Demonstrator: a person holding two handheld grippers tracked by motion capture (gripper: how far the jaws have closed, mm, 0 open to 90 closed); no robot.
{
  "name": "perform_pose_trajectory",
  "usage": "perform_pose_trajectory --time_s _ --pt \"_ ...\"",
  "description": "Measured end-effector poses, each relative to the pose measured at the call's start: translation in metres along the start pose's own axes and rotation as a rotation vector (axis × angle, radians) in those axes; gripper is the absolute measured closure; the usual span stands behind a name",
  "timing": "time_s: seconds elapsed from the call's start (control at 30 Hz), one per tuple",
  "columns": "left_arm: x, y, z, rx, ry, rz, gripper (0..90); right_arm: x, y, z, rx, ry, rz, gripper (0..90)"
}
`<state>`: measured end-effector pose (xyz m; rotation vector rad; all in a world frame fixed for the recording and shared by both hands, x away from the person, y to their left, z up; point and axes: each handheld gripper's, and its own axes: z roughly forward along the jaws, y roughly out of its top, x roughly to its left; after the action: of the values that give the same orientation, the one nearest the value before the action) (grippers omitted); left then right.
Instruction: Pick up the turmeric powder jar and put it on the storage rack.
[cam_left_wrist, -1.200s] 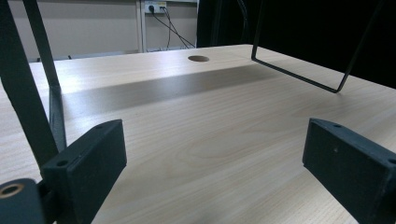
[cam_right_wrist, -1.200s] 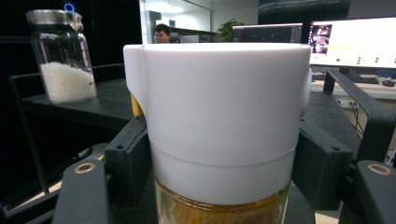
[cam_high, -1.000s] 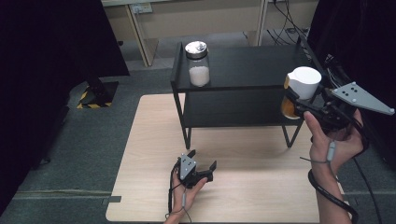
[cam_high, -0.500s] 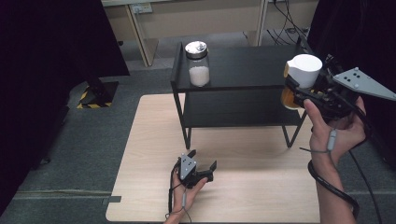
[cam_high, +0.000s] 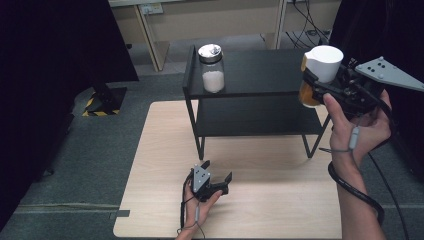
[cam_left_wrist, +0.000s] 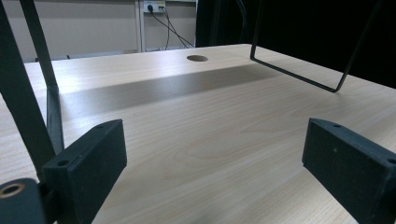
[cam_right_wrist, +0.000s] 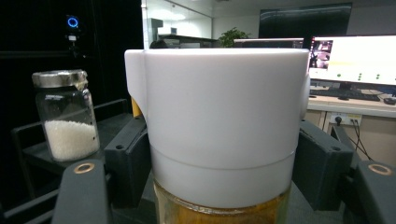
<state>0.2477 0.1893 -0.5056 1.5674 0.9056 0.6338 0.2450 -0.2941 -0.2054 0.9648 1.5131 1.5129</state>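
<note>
Right gripper (cam_high: 316, 86) clamps the white-lidded amber jar (cam_high: 320, 70); keep it upright, set it on the shelf (cam_high: 260, 75) at nine o'clock; left gripper (cam_high: 212, 181) idles wide

Shelf top (cam_high: 260, 72) open right of salt jar (cam_high: 212, 67), apparently.

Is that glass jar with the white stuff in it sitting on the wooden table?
No, the glass jar stands on the top of the black shelf rack, which itself stands on the wooden table.

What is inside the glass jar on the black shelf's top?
The glass jar with a metal lid holds white grains filling its lower part; above them it looks empty. The lid covers its mouth.
</note>
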Motion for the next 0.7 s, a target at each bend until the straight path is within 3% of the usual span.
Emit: perform_pose_trajectory --time_s 0.7 --pt "0.000 0.000 0.000 -0.002 -0.003 0.001 6.0 -0.007 0.012 0.032 0.021 -0.043 0.026 29.9"
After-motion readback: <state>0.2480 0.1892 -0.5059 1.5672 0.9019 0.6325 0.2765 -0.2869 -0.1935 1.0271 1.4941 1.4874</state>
